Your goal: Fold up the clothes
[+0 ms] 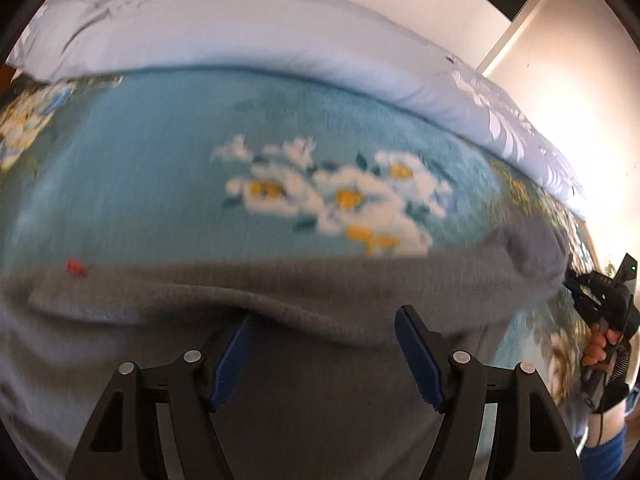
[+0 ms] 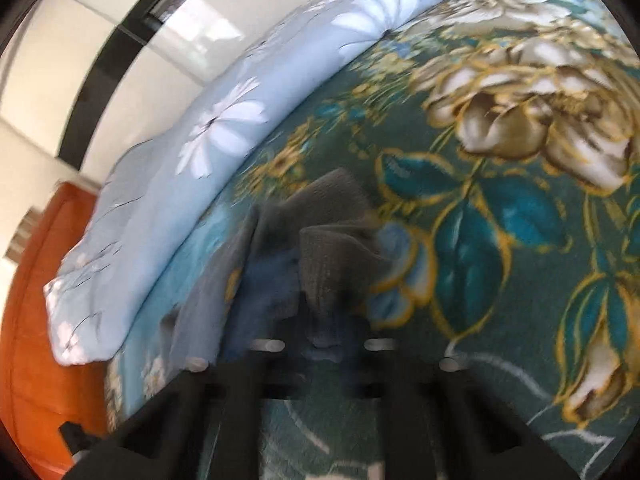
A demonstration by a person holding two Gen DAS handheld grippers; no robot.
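Observation:
A grey knitted garment [image 1: 280, 288] lies across a bed, with a small red mark [image 1: 76, 267] near its left edge. My left gripper [image 1: 324, 320] hangs over its folded edge, open wide, its blue pads [image 1: 416, 356] apart; the left fingertip is tucked under the fold. At the far right of the left wrist view, my right gripper [image 1: 570, 280] pinches the garment's corner, with a hand [image 1: 598, 350] on its grip. In the blurred right wrist view, grey cloth [image 2: 332, 208] bunches up from between the shut fingers of the right gripper [image 2: 320, 308].
The bed is covered by a teal floral blanket [image 1: 160, 160]. A light-blue quilt with white flowers [image 1: 240, 40] is rolled along its far side. An orange wooden bed frame [image 2: 36, 320] shows at the left, and pale walls [image 1: 560, 100] stand beyond.

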